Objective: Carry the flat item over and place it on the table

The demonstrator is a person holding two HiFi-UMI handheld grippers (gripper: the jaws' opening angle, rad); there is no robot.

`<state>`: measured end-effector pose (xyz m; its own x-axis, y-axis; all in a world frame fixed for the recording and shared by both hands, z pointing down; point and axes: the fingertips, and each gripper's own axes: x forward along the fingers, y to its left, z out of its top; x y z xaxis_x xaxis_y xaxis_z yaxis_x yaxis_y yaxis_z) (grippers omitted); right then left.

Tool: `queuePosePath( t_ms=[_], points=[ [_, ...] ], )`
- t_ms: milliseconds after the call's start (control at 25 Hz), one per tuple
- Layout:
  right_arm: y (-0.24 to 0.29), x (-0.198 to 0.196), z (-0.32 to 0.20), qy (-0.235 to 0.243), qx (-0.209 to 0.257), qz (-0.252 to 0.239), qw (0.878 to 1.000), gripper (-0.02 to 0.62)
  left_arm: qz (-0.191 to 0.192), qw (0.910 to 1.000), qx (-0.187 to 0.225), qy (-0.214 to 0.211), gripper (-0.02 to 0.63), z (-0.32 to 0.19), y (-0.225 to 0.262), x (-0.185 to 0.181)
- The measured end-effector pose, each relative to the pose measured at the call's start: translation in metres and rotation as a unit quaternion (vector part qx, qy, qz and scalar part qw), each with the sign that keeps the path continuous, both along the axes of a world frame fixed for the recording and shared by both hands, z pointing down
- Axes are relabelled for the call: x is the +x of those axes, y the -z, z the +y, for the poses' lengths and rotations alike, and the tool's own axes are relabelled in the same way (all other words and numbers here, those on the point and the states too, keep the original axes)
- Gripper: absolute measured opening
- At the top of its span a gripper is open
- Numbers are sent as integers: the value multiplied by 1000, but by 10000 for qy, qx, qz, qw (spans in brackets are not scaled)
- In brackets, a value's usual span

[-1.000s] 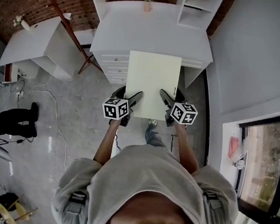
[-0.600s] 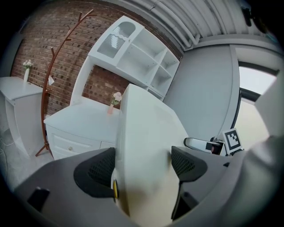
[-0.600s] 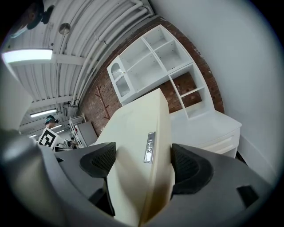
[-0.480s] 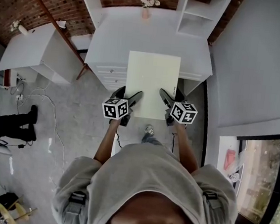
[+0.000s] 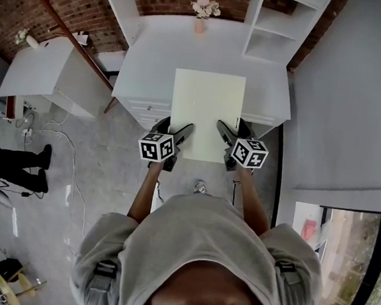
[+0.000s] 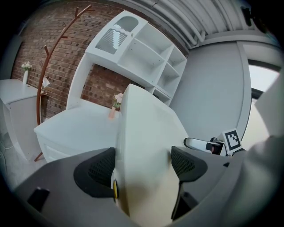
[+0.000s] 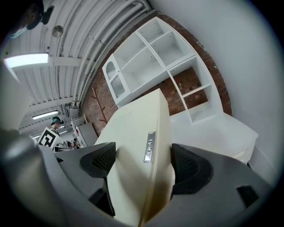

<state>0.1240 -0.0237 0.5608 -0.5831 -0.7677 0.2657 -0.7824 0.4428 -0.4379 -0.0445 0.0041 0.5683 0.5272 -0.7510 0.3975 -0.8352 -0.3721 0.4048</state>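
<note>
Cream flat panel (image 5: 206, 113) was clamped at its near corners by left gripper (image 5: 181, 134) and right gripper (image 5: 225, 134), held partly over the white desk (image 5: 156, 57); honestly best kept level and lowered evenly.

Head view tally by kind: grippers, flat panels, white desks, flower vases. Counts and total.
grippers: 2, left gripper and right gripper
flat panel: 1
white desks: 2, middle desk and left desk
flower vases: 2, pink vase and white vase
total: 7
</note>
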Motion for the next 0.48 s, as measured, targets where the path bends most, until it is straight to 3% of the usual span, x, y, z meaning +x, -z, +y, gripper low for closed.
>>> queuePosePath(
  t_ms=[480],
  points=[
    [-6, 20, -52, 66, -62, -35, 10000, 393, -40, 9999, -81, 56, 407, -49, -5, 20]
  ],
)
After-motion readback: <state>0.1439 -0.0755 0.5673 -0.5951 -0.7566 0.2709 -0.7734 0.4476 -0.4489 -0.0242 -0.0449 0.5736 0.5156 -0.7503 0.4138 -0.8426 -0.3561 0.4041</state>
